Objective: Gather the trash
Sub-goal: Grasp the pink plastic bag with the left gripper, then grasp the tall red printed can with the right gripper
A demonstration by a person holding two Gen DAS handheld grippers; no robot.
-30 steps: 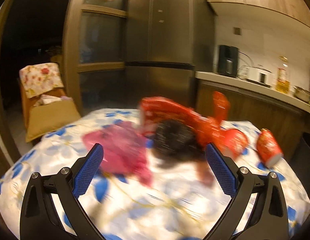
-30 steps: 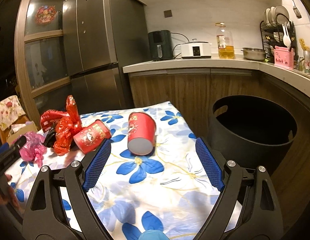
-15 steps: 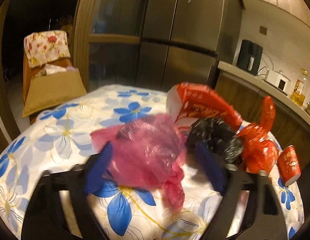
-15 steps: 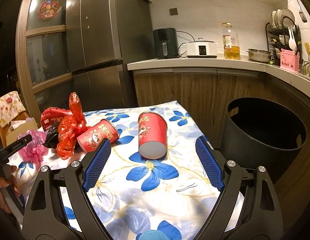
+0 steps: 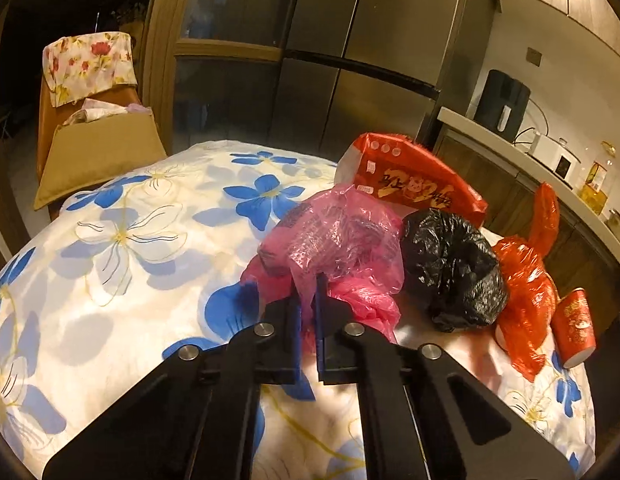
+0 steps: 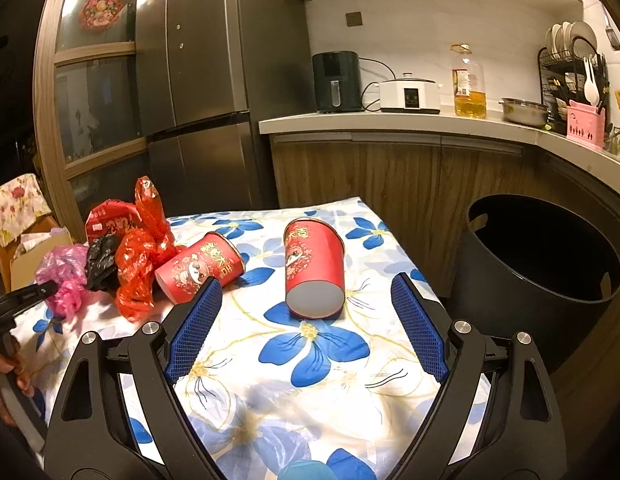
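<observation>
A crumpled pink plastic bag [image 5: 337, 240] lies on the flowered tablecloth [image 5: 130, 240]. My left gripper [image 5: 308, 284] is closing, its blue pads pinching a fold of the bag's near edge. Right of the pink bag are a black bag [image 5: 449, 264], a red plastic bag [image 5: 525, 280], a red snack packet [image 5: 409, 184] and a red paper cup [image 5: 575, 328]. My right gripper [image 6: 306, 280] is open and holds nothing. Just ahead of it a red cup [image 6: 313, 268] lies on its side, base towards me. A second red cup [image 6: 200, 268] lies further left.
A round black bin [image 6: 541, 280] stands open on the floor right of the table. Behind are a steel fridge [image 6: 214, 80] and a counter [image 6: 429, 124] with appliances. A chair with a cardboard box [image 5: 98, 152] stands beyond the table's far left. A hand [image 6: 6, 368] holds the left gripper.
My left gripper moved in towards the pink bag and went from wide open to shut on it. The right gripper drifted slightly, still open.
</observation>
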